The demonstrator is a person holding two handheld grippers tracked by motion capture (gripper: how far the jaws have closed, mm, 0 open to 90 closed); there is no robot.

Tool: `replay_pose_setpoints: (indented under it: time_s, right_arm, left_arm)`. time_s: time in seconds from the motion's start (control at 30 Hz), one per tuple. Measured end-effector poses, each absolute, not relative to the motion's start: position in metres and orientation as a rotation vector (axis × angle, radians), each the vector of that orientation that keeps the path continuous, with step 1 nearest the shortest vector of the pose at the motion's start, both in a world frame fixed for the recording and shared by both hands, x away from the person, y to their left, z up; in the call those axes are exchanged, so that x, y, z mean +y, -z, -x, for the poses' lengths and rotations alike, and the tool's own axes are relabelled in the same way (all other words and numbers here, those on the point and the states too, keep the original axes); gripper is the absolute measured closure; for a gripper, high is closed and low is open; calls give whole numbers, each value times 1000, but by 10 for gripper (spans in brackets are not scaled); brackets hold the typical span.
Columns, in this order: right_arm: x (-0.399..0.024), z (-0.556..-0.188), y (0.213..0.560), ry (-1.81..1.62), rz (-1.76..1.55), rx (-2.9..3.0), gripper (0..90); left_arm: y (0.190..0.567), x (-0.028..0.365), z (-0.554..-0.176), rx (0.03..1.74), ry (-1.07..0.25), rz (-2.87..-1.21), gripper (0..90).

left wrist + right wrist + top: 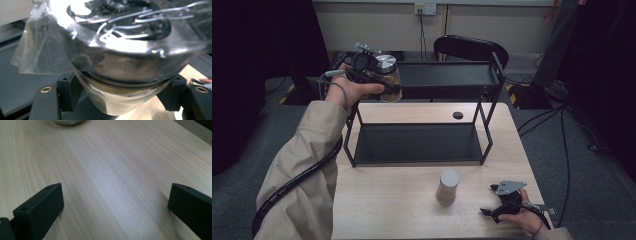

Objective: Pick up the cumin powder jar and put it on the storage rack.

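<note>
Jar being lifted toward the rack's top shelf.
Left gripper [384, 82] is clamping a silver-lidded jar [388, 80] above the upper shelf [447, 75]'s left end; right gripper [492, 210], jaws open, is resting near the desk [387, 200]'s front right corner; a second jar [448, 186] is waiting.

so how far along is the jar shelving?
Done: nothing is on the rack yet; both shelves look bare. In hand: the left gripper is shut on a jar with a metal lid, held up by the top shelf's left end. Left: place that jar, then likely the second jar on the table; the right gripper rests open beside it.
</note>
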State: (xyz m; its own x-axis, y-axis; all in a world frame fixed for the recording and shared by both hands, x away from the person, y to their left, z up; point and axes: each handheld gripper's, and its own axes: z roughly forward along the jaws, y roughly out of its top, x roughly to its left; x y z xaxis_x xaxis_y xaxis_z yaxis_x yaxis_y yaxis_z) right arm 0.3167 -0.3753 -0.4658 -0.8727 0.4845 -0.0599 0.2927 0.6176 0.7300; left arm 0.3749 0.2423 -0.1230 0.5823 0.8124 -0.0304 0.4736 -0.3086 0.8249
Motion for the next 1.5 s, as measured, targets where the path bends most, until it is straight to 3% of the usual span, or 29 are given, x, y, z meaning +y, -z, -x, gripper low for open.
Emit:
replay_pose_setpoints:
  time_s: [0.73, 1.5]
  right_arm:
    - [-375, -317, 466, -1104, -635, 2593, 0]
    - [-376, -317, 466, -1105, -632, 2595, 0]
  left_arm:
    - [124, 217, -421, 1142, -607, -1915, 308]
    - [138, 210, -436, 1163, -649, -1916, 307]
